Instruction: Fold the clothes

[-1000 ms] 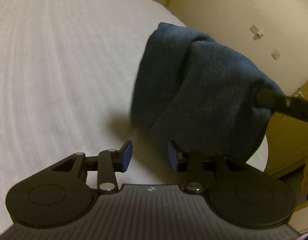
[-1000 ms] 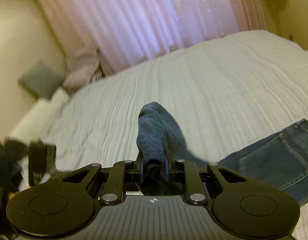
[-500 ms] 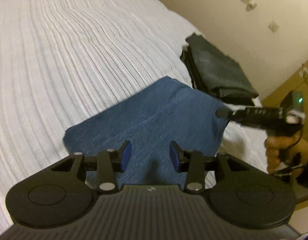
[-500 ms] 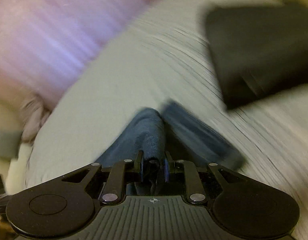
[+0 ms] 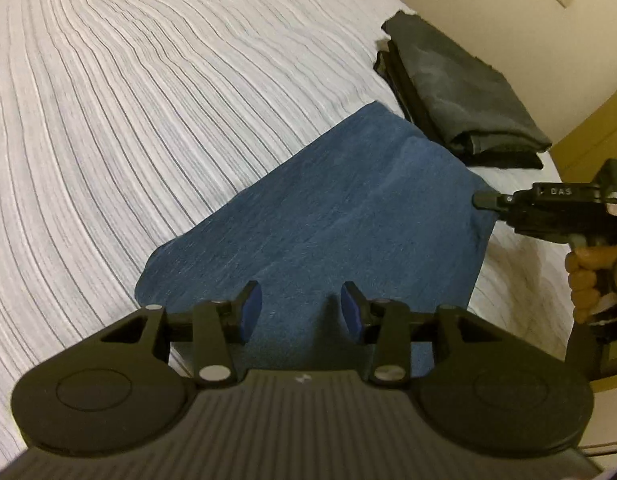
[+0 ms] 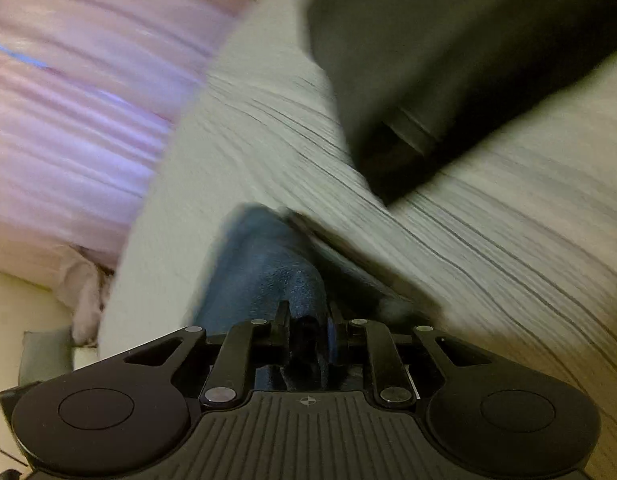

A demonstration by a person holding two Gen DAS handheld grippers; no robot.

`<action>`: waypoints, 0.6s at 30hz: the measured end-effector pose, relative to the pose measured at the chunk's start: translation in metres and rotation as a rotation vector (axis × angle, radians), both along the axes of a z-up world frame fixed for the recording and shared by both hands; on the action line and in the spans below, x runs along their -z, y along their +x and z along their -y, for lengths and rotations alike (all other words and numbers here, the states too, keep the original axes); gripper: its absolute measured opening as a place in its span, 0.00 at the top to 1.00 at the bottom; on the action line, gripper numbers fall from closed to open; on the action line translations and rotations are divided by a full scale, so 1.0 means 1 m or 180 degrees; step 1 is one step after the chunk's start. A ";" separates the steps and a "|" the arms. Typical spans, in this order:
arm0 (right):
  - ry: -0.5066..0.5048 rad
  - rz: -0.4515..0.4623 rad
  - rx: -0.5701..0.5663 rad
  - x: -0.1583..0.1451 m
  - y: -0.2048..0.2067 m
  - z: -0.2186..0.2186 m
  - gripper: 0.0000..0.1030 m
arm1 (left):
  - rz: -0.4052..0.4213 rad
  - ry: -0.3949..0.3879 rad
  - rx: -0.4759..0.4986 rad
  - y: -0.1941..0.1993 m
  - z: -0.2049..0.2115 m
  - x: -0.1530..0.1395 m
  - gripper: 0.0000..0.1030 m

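Cloth (image 6: 268, 276) between right fingers (image 6: 282, 320)

on the bed (image 5: 148, 120), a folded garment (image 5: 340, 216) is lying spread just ahead of my left gripper (image 5: 300, 312), which is hovering over its near edge. my right gripper (image 6: 308, 328) is reaching in from the right, pinching the garment's right edge. a second folded stack (image 5: 460, 92) is sitting behind it, toward the wall, near but apart. curtains (image 6: 68, 100) are hanging beyond the bed's far side.
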State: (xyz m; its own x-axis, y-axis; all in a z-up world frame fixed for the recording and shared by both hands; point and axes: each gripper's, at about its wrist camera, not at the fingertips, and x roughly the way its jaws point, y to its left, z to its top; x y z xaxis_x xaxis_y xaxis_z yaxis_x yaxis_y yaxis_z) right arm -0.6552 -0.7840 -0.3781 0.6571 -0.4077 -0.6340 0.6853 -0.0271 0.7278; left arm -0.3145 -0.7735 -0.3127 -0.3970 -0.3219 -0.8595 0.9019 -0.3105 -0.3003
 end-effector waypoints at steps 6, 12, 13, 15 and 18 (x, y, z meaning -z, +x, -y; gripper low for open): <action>-0.0131 -0.0114 0.0195 -0.022 -0.015 -0.022 0.55 | 0.0122 -0.0077 -0.0018 0.029 -0.002 -0.006 0.61; 0.0109 0.0057 0.0176 -0.005 0.010 -0.071 0.41 | 0.0224 0.0081 -0.0085 0.071 0.013 0.011 0.48; 0.0141 0.0048 0.0171 0.000 0.018 -0.077 0.26 | 0.0161 0.0157 -0.0143 0.076 0.018 0.018 0.48; 0.0235 0.0111 0.0247 0.010 0.032 -0.087 0.22 | 0.0032 0.0297 -0.0271 0.085 0.029 0.032 0.48; 0.0348 0.0241 0.0312 0.019 0.052 -0.103 0.21 | -0.0301 0.0459 -0.0383 0.092 0.042 0.050 0.48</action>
State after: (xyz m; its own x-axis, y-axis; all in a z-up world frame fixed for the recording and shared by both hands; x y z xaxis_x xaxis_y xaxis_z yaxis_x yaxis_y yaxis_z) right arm -0.6028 -0.6809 -0.3968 0.6653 -0.4035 -0.6281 0.6187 -0.1728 0.7664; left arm -0.2223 -0.8154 -0.3625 -0.4441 -0.2482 -0.8609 0.8956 -0.1498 -0.4188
